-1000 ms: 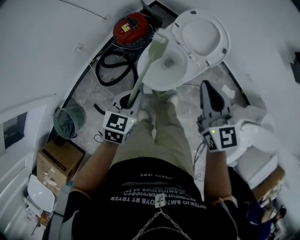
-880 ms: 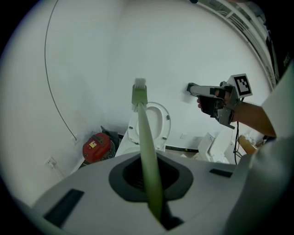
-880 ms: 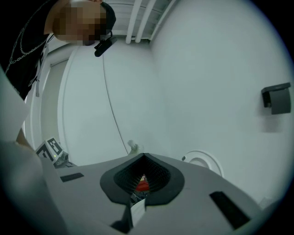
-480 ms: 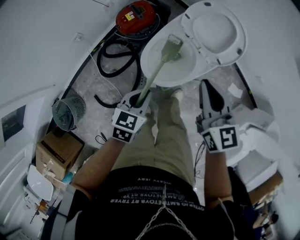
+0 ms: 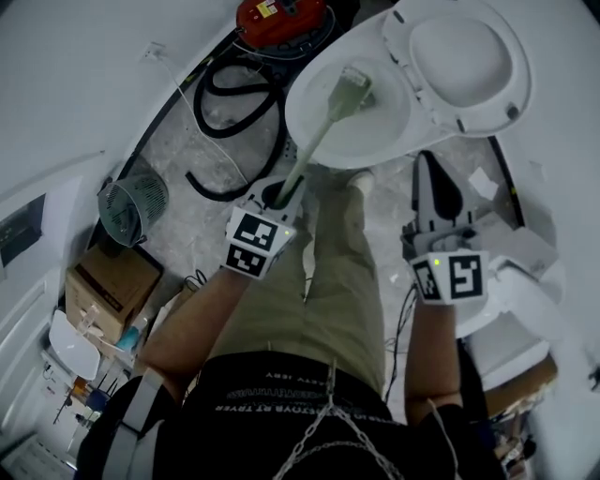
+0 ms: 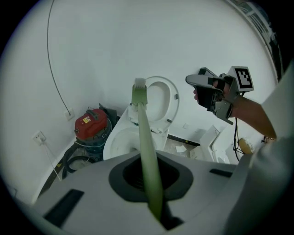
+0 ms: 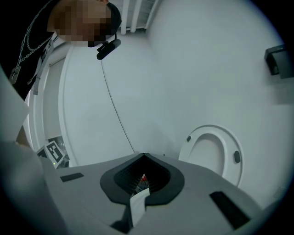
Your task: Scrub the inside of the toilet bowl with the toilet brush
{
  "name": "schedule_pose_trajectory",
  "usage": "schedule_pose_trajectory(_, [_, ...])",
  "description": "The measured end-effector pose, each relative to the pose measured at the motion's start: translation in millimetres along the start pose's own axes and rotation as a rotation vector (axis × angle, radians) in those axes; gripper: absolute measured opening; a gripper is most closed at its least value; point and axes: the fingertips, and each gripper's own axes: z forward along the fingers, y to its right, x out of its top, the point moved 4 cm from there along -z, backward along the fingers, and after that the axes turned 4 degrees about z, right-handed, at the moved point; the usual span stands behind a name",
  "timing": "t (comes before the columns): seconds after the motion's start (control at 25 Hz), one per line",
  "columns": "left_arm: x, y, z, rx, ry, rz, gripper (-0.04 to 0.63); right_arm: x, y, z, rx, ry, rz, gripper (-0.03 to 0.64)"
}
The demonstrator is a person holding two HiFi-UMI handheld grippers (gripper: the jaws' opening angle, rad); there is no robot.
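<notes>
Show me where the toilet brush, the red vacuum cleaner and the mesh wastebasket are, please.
toilet brush (image 5: 316,141): head view, middle of its pale green handle.
red vacuum cleaner (image 5: 281,17): head view, top of its red body.
mesh wastebasket (image 5: 131,199): head view, its mesh wall.

The near end of the toilet brush (image 5: 317,139) is swallowed between the left gripper's (image 5: 277,197) clamped jaws. Ahead of that gripper the brush's head lies over the toilet bowl (image 5: 293,108), and whether it touches the porcelain cannot be told. Where the right gripper's (image 7: 143,167) jaws meet stands a small pale strip (image 7: 138,206) with a red speck (image 7: 143,177) beyond it, both too small to identify, and past the left gripper the red canister (image 5: 281,19) is cut by the head view's top edge.
</notes>
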Motion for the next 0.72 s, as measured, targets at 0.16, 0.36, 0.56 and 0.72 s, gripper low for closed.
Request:
schedule_pose_trajectory(0.16, [-13.0, -3.0, 19.8, -0.004, -0.015, -0.032, 0.000, -11.5, 6.2, 10.4, 0.008, 0.004, 0.014, -0.008])
schedule_pose_trajectory(0.36, [-35.8, 2.3, 44.3, -0.029, -0.046, -0.116, 0.000, -37.6, 12.7, 16.2, 0.023, -0.039, 0.025, -0.008])
schedule_pose_trajectory(0.56, [-69.3, 3.4, 66.9, -0.031, -0.083, -0.153, 0.001, -65.2, 18.2, 22.3, 0.035, -0.084, 0.009, -0.008])
schedule_pose_trajectory(0.72, [-99.5, 5.2, 85.2, -0.032, -0.140, -0.169, 0.001, -74.9, 20.5, 28.4, 0.051, -0.107, 0.004, -0.008])
